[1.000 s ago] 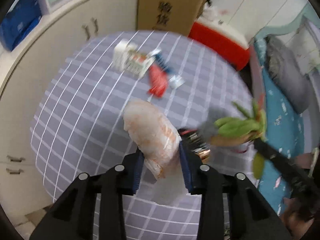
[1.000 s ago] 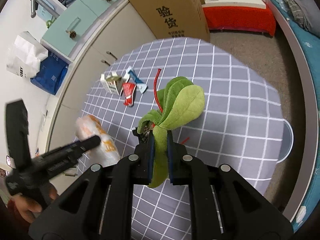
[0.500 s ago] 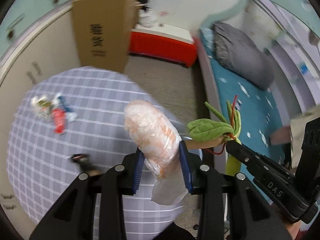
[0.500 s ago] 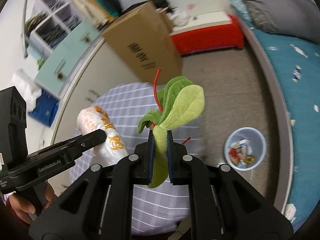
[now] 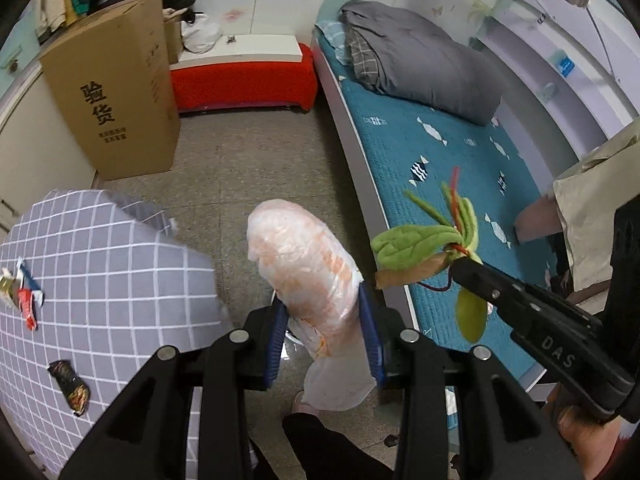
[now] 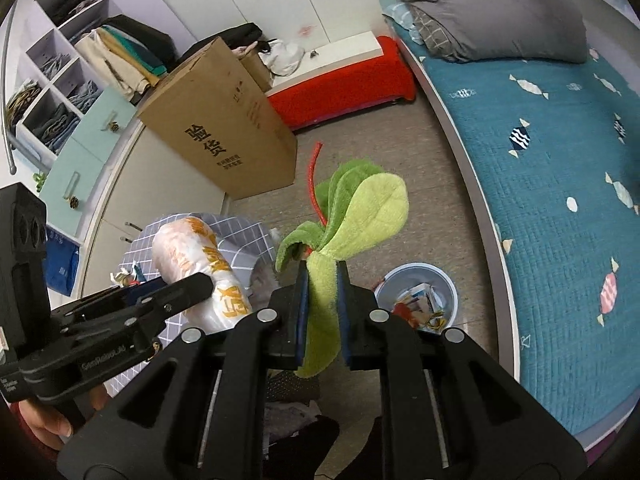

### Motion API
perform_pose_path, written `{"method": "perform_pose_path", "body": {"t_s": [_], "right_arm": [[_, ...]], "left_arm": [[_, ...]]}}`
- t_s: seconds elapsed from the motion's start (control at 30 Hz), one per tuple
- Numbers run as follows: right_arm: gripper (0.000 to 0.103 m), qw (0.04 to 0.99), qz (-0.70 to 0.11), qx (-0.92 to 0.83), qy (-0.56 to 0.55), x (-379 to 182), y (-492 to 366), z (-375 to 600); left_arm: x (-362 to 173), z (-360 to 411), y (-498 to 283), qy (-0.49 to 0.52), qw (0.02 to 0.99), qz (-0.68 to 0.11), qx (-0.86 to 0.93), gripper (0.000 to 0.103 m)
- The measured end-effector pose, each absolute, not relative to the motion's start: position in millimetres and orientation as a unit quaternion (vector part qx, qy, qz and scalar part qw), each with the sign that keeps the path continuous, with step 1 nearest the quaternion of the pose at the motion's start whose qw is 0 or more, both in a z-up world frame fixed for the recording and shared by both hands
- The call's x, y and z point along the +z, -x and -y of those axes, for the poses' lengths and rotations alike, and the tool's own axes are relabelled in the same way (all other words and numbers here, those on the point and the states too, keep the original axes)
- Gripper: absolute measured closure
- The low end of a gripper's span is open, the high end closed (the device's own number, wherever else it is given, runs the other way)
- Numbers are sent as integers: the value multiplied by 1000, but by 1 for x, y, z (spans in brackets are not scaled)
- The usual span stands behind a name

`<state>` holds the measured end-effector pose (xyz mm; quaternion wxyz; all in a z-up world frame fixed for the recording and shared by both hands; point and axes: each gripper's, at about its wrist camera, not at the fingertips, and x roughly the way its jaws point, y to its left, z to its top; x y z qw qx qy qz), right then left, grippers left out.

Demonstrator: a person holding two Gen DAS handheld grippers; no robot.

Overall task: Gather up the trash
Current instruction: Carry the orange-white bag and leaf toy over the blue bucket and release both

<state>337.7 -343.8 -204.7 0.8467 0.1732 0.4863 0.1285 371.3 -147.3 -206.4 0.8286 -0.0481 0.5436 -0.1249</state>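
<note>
Both loads are carried clear of the checked tablecloth now, and the waste bin is what matters. In the right wrist view it is seen on the floor just beyond the right gripper, slightly to the right of the fingers and below them, between the table edge and the bed. Paper scraps are already held inside it.

A green plush leaf toy is pinched by one leaf between the right pads; the jaws are beginning to part, yet the fabric is still pressed on both sides. Its long axis runs up and away from the fingers, red cord uppermost.

A crumpled plastic bag with orange print is clamped across its waist by the left gripper, its length pointed forward and up from the jaws.

The bin is not caught in the left wrist view. The right gripper is judged the nearer to it, so the plush would likely be dropped first, with the bag brought across from the left. More wrappers are left on the table.
</note>
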Motion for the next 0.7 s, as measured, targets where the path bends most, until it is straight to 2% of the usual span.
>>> {"method": "perform_pose_path", "body": {"t_s": [0.07, 0.13, 0.2, 0.7], "right_arm": [[88, 846, -489, 127, -168, -208, -344, 350], [78, 843, -495, 125, -169, -215, -350, 356], [52, 843, -497, 121, -168, -218, -355, 361], [51, 850, -483, 95, -185, -214, -350, 396]], "left_arm": [[-209, 154, -379, 44, 827, -547, -121, 69], [-213, 160, -385, 43, 825, -552, -116, 69], [-215, 163, -389, 42, 823, -556, -111, 69], [-227, 204, -410, 18, 811, -571, -129, 68]]}}
